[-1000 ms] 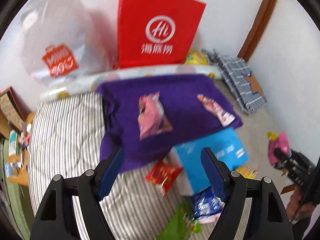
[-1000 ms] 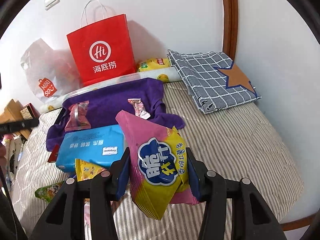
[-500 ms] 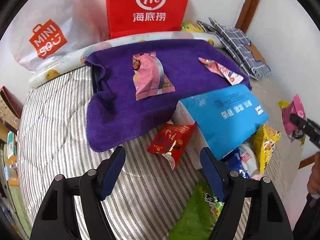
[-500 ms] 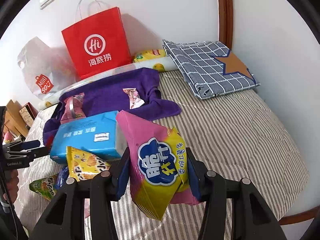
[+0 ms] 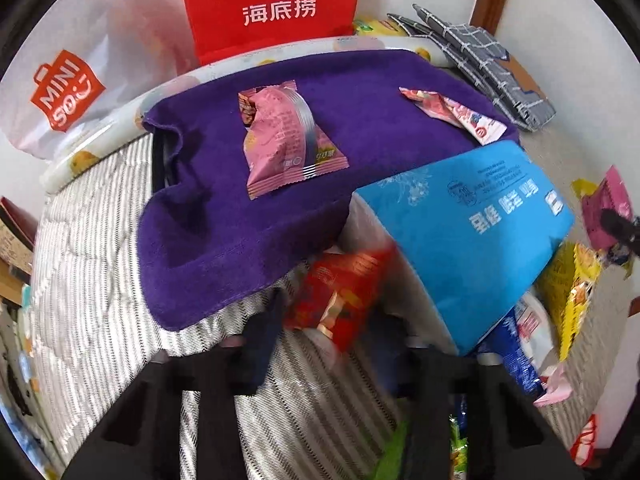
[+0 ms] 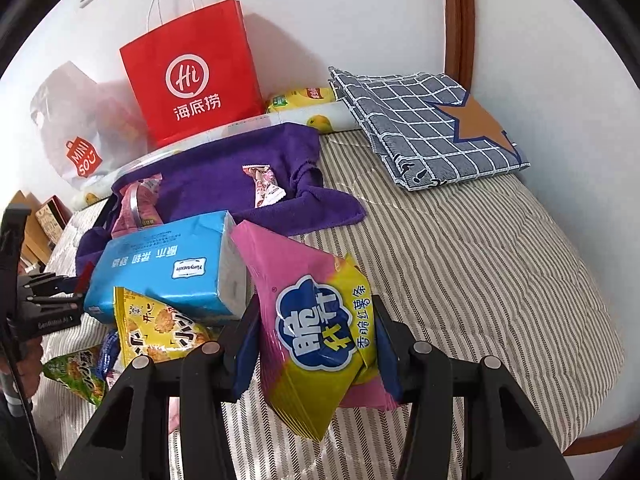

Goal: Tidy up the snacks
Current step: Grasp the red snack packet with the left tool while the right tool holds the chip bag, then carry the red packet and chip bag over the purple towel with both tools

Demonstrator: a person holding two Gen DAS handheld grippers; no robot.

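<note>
Right hand-held gripper (image 6: 316, 340) clamped on a pink-and-yellow crinkled snack bag (image 6: 312, 328), held above the striped bed (image 6: 480, 264); left hand-held gripper (image 5: 332, 320) straddling a small red foil snack packet (image 5: 340, 292), blur hiding whether it grips; blue tissue pack (image 5: 468, 240) just beside, overlapping the purple towel (image 5: 224, 216).

**Striped bed and its load**

A quilted bed with grey-and-white stripes (image 6: 472, 264) carries everything. At its 12 o'clock edge stand a red paper shopping bag (image 6: 192, 76) and a white plastic carrier bag (image 6: 80, 136). A folded navy checked cloth with a tan star (image 6: 424, 124) lies at 2 o'clock. A purple towel (image 5: 256, 216) covers the middle, a blue rectangular tissue pack (image 6: 164, 264) overlapping its near edge. Yellow (image 6: 156, 328) and green (image 6: 76, 372) snack packets lie at 8 o'clock.
</note>
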